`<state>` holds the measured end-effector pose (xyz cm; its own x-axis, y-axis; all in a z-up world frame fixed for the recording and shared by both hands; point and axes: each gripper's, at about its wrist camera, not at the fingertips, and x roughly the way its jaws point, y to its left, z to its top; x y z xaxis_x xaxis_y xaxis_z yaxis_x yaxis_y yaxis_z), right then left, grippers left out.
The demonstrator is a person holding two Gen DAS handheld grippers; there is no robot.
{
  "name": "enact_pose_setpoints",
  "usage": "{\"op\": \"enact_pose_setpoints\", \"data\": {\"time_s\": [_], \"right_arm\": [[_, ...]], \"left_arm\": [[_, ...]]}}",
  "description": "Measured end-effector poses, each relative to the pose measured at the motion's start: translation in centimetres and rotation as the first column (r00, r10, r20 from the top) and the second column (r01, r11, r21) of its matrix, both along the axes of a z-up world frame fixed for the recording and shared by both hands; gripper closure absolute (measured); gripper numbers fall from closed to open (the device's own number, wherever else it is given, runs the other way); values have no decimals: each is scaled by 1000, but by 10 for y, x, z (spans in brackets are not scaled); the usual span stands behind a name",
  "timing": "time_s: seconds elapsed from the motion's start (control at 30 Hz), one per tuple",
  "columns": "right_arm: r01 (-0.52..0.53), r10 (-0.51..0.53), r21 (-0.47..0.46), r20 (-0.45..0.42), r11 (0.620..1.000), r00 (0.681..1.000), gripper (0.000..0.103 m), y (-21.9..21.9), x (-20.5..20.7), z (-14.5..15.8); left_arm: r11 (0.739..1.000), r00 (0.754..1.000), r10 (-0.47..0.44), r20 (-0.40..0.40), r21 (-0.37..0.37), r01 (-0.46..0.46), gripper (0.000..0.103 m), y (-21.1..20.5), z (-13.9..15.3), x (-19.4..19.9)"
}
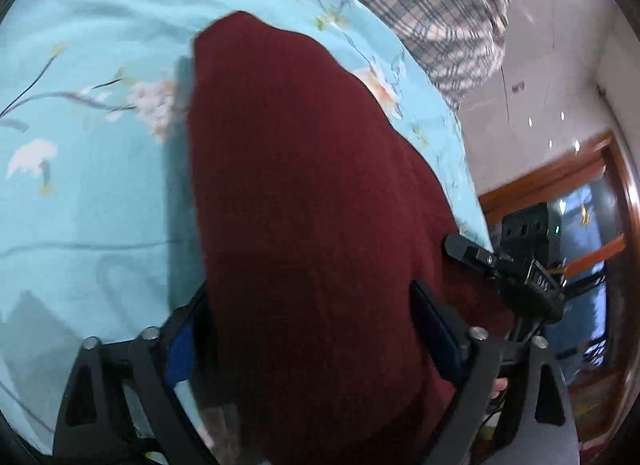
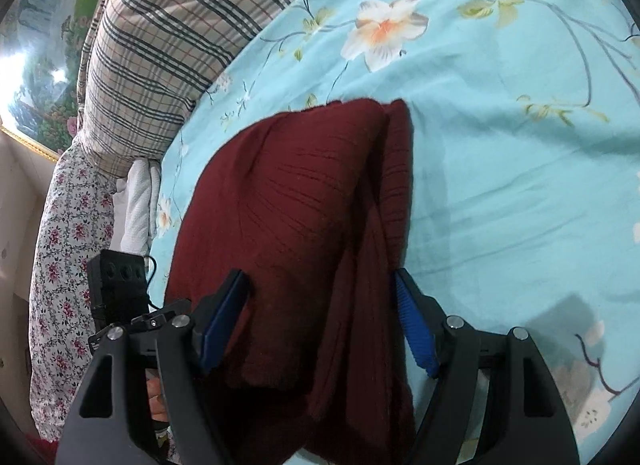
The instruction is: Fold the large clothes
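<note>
We see the dark red knit garment [image 1: 304,201] lying on the floral turquoise bedsheet [image 1: 92,193], its bulk between our left gripper's [image 1: 312,329] spread fingers [image 1: 436,329]. At one o'clock lies a plaid quilt [image 1: 432,5]; at four o'clock, the right gripper [image 1: 520,265] beside wooden-framed furniture [image 1: 560,173].

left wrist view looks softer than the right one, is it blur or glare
Left wrist view: motion-type smear across the maroon garment and sheet, no glare on them; small light glints only on the wall at right. Right wrist view: sharper, knit ribs readable, bright blown-out patch at far left, heavy fisheye curve in both.
</note>
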<state>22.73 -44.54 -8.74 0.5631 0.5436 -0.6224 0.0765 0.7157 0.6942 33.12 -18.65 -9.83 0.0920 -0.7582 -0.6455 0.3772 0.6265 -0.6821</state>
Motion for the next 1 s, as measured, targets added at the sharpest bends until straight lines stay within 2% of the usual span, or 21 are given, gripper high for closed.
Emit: {"op": "enact_pose_setpoints", "data": {"time_s": [0.13, 0.2, 0.37, 0.53, 0.73, 0.87, 1.0], "right_arm": [[1, -1, 8, 0, 1000, 1000, 32, 1, 6, -4], [2, -2, -5, -1, 1000, 1000, 38, 3, 8, -5], [-20, 20, 5, -1, 1000, 1000, 64, 8, 10, -4], [-27, 28, -20, 54, 999, 998, 70, 22, 0, 18], [-121, 118, 24, 110, 992, 987, 71, 73, -9, 33], [-230, 219, 54, 151, 972, 964, 71, 132, -6, 34], [-317, 299, 90, 170, 944, 939, 71, 184, -1, 29]], "left_arm": [[1000, 1000, -17, 3, -4, 17, 34, -9, -3, 0], [1000, 1000, -16, 16, -4, 16, 36, -9, -2, -1], [1000, 999, -13, 50, 11, 13, 44, -7, 4, -7], [1000, 996, 6, 91, -7, -5, 54, 12, 21, -22], [998, 983, 48, 175, 21, -53, 55, 73, 58, -60], [987, 965, 102, 241, 94, -128, 55, 129, 81, -87], [968, 952, 164, 257, 144, -205, 54, 181, 86, -108]]}}
